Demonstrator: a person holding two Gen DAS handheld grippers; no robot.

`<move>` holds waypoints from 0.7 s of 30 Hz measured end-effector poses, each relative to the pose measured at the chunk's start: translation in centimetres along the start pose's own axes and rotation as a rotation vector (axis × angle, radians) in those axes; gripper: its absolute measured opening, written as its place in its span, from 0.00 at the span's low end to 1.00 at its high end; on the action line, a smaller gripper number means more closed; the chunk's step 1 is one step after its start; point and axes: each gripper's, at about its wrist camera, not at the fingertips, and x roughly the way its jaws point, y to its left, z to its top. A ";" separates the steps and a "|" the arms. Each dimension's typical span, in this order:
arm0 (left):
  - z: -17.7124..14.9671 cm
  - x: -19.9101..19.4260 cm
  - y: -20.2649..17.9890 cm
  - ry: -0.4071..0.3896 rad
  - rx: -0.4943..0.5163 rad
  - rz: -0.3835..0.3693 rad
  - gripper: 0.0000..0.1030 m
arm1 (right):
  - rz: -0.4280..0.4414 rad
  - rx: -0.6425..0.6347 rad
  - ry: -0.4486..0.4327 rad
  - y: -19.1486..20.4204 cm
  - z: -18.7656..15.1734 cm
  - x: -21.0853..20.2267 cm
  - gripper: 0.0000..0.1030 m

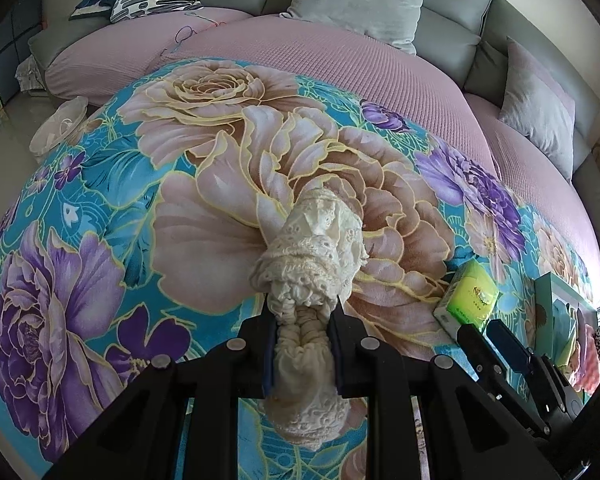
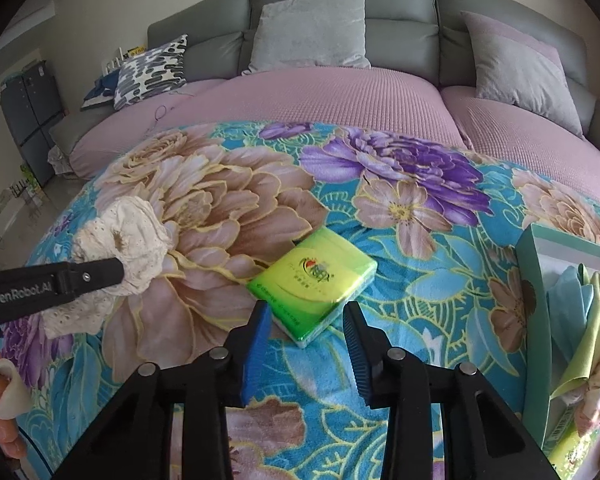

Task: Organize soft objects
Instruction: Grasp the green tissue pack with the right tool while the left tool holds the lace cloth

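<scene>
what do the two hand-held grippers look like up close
Both are matte black, angular frames with round silver pivot pins. Each finger carries a ribbed blue pad on its inner face. The left hand-held gripper shows white "GenRobot.AI" lettering along its side in the right wrist view. The right hand-held gripper is the same build. No cables or sleeves show.

Lacy cloth sleeve (image 1: 312,248); glossy plastic-wrapped tissue pack (image 2: 314,278).

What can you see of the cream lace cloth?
The cream lace cloth is a scrunched bundle of eyelet fabric with a gathered, elastic-looking band. The left gripper is shut on that band, holding the cloth over the floral blanket, ruffles spilling past the fingertips and a tail hanging below the jaws.
</scene>
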 end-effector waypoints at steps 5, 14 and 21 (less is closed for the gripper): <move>0.0 0.0 0.1 0.000 -0.007 -0.002 0.22 | -0.020 0.035 0.016 -0.9 0.0 -0.2 0.42; 0.1 0.2 0.6 0.008 -0.033 -0.020 0.23 | -0.030 0.098 0.023 -0.3 1.9 0.4 0.65; 0.2 0.3 0.7 0.012 -0.041 -0.024 0.23 | -0.108 0.089 0.091 0.5 2.8 2.7 0.65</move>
